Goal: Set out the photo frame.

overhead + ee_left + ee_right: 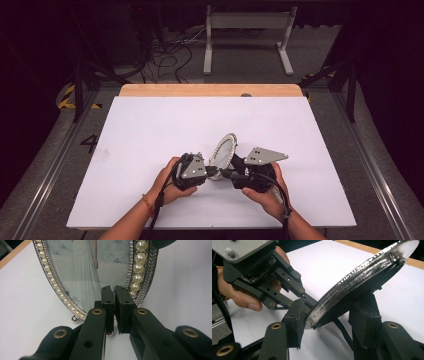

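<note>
An oval picture frame [224,149] with a pearl and silver rim stands tilted near the middle of the white table. In the left gripper view its glass [82,270] shows a figure in a long pale dress. My left gripper [115,293] is shut on the frame's lower rim, pads pinched together over it; from above the left gripper [214,172] reaches in from the frame's left. My right gripper [329,315] is open, its jaws wide on either side of the frame's dark back [362,272] and lower edge. The right gripper [236,164] sits just right of the frame.
The white tabletop [150,125] has a wooden strip [210,90] along its far edge. Beyond it on the floor are a white metal stand [247,30] and loose cables [165,55]. Both of the person's hands rest near the table's front edge.
</note>
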`<state>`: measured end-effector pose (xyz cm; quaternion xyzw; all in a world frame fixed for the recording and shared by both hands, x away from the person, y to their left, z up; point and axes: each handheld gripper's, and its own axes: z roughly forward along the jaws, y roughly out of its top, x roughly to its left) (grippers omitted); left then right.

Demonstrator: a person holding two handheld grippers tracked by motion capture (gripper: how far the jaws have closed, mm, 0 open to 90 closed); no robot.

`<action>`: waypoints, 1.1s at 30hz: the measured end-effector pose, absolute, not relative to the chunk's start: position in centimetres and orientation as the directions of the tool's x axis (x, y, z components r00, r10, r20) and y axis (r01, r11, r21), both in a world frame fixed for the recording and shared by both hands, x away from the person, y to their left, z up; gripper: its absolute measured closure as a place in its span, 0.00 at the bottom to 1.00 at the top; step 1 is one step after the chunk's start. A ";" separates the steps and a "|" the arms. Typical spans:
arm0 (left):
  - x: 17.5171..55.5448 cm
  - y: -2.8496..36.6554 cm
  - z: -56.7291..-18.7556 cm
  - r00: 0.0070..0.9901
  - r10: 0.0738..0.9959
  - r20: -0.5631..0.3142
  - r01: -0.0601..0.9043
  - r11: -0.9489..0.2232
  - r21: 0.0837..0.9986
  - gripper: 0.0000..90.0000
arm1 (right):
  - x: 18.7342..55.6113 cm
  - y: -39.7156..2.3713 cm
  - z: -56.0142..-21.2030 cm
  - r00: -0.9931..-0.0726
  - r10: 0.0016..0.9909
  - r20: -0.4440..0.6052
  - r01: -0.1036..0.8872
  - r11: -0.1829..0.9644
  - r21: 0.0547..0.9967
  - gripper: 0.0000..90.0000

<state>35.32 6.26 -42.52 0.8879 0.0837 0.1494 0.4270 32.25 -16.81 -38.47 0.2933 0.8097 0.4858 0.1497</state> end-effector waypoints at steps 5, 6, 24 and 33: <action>35.2 6.0 -42.5 0.941 0.273 0.202 0.012 -0.621 0.784 0.95 | 32.4 -17.2 -38.4 -0.798 0.600 0.050 0.328 0.363 0.872 0.55; 35.2 5.9 -42.4 0.942 0.267 0.203 0.008 -0.623 0.783 0.94 | 32.4 -17.3 -38.3 -0.803 0.593 0.052 0.327 0.366 0.871 0.55; 36.1 7.6 -42.3 0.922 0.335 0.193 0.057 -0.612 0.789 0.82 | 32.1 -17.7 -38.1 -0.809 0.588 0.024 0.314 0.397 0.863 0.56; 36.4 8.8 -42.1 0.913 0.365 0.185 0.072 -0.588 0.806 0.78 | 32.5 -17.9 -37.7 -0.763 0.641 0.084 0.351 0.303 0.886 0.39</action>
